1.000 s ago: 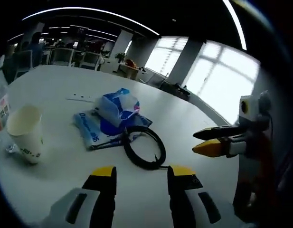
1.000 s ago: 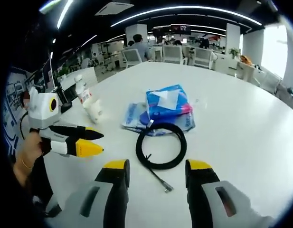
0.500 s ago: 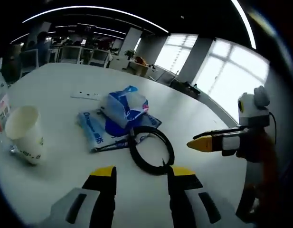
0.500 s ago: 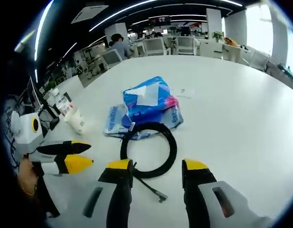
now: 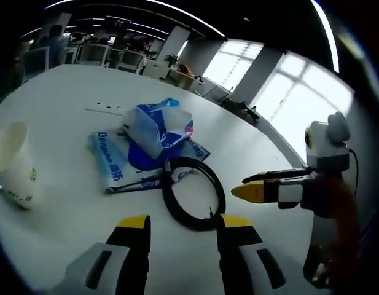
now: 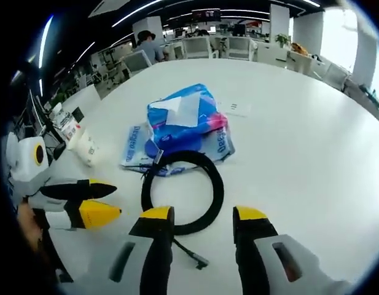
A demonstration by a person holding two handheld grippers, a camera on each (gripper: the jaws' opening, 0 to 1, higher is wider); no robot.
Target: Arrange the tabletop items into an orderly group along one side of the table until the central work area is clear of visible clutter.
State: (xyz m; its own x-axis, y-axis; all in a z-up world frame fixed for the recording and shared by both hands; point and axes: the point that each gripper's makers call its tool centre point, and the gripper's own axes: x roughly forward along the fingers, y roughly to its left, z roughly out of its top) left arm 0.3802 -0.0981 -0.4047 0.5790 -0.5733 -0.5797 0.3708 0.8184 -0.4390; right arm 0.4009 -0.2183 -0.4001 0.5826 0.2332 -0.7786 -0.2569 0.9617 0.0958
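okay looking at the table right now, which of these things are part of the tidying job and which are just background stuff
Part of the job:
coiled black cable
blue tissue pack
flat blue packet under it
paper cup
left claw and right claw, both open and empty

Just lying about:
small paper slip farther back
bottle at the table edge
office chairs behind

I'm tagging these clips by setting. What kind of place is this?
Most likely an open-plan office: a large white table, rows of desks with office chairs behind it, and long ceiling strip lights overhead.

Office chairs (image 6: 198,46) beyond table; seated person (image 6: 147,46) at back; bright windows (image 5: 281,101); ceiling strip lights (image 5: 177,12).
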